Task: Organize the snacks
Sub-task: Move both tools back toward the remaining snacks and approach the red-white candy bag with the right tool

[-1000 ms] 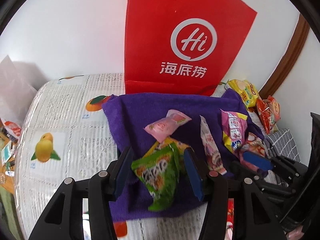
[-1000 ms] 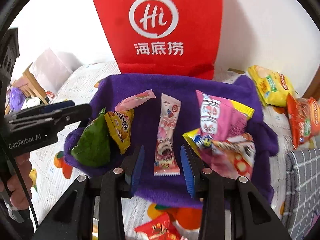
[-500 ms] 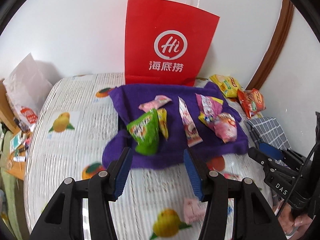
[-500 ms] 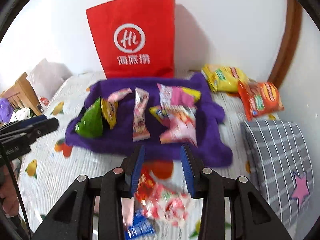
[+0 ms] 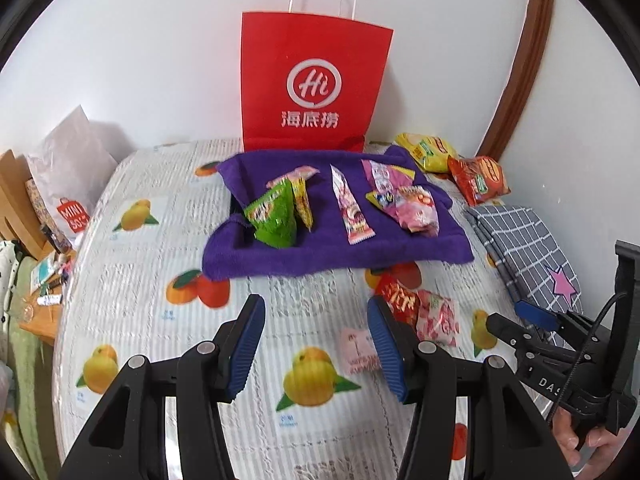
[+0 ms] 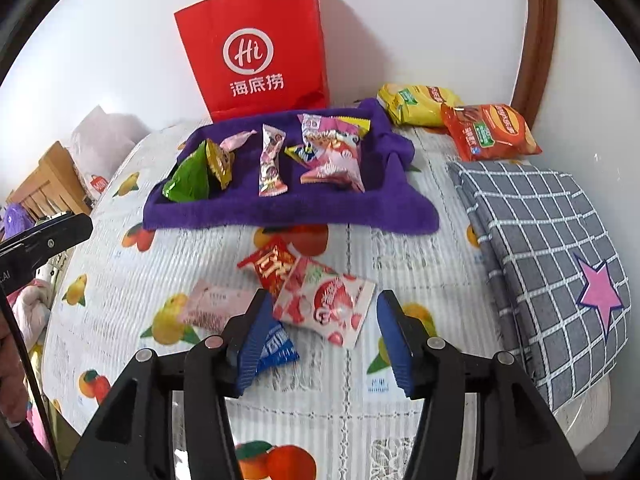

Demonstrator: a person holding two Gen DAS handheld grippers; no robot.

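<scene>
left gripper [image 5: 316,340] wide open, holding nothing | right gripper [image 6: 320,336] open too, pink-white snack pack [image 6: 326,302] right in front | sorted snacks on purple towel [image 6: 288,208] | red bag [image 6: 256,44] behind, grey checked cushion [image 6: 540,232] beside

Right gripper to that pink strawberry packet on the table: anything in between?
Nothing visible. The right gripper is open and the pink packet lies just ahead between its fingers. A red packet touches its far-left edge, off the approach path.
</scene>
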